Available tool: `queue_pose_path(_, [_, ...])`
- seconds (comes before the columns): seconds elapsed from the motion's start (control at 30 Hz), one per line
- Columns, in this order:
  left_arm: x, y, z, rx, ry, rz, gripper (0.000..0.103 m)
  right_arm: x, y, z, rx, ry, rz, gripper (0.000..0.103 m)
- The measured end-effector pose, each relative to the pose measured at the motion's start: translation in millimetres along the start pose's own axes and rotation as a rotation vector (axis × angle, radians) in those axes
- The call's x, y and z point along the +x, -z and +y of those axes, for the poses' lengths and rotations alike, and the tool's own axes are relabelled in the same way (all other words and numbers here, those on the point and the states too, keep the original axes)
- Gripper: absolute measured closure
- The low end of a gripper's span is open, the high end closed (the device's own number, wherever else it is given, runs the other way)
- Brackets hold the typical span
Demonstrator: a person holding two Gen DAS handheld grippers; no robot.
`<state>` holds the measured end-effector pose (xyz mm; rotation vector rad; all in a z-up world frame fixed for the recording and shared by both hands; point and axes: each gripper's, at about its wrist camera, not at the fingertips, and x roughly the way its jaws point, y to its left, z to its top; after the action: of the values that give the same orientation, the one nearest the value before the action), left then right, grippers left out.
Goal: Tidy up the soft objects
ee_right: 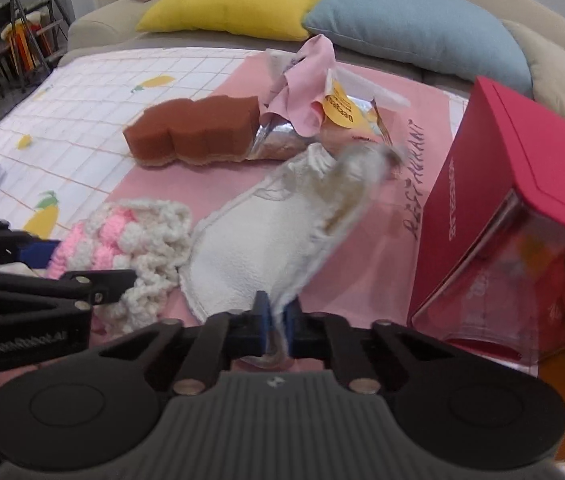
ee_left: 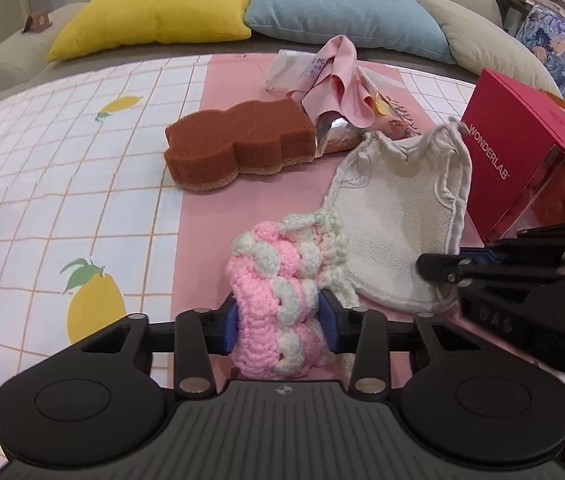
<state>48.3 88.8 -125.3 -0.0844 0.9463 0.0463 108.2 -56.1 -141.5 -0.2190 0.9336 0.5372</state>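
Observation:
A pink and white crocheted piece (ee_left: 278,280) lies on the pink mat, and my left gripper (ee_left: 278,320) is shut on its near end, both blue pads pressing into the yarn. To its right lies a cream terry cloth (ee_left: 398,220). My right gripper (ee_right: 276,320) is shut on the near edge of the cream cloth (ee_right: 258,248), whose far end is blurred. The right gripper (ee_left: 442,268) shows at the right edge of the left wrist view; the left gripper (ee_right: 42,256) shows at the left of the right wrist view, by the crocheted piece (ee_right: 122,236).
A brown sponge (ee_left: 238,144), a pink cloth (ee_left: 342,76) and foil snack packets (ee_right: 346,116) lie further back. A red box (ee_left: 530,144) stands tilted at the right. Yellow pillow (ee_left: 154,8) and blue pillow (ee_left: 342,4) rest on the sofa behind the lemon-print tablecloth (ee_left: 62,160).

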Motion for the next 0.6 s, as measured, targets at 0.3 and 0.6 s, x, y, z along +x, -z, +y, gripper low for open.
queue_pose_path(0.3, [-22,1,-1,-0.068,0.046,0.043,0.071,-45,7,-21,0.049,-0.128,0.032,0.102])
queue_pose_path(0.6, [-36,7,-28,-0.018,0.112,0.09,0.071,-69,48,-59,0.074,-0.077,0.189,0.101])
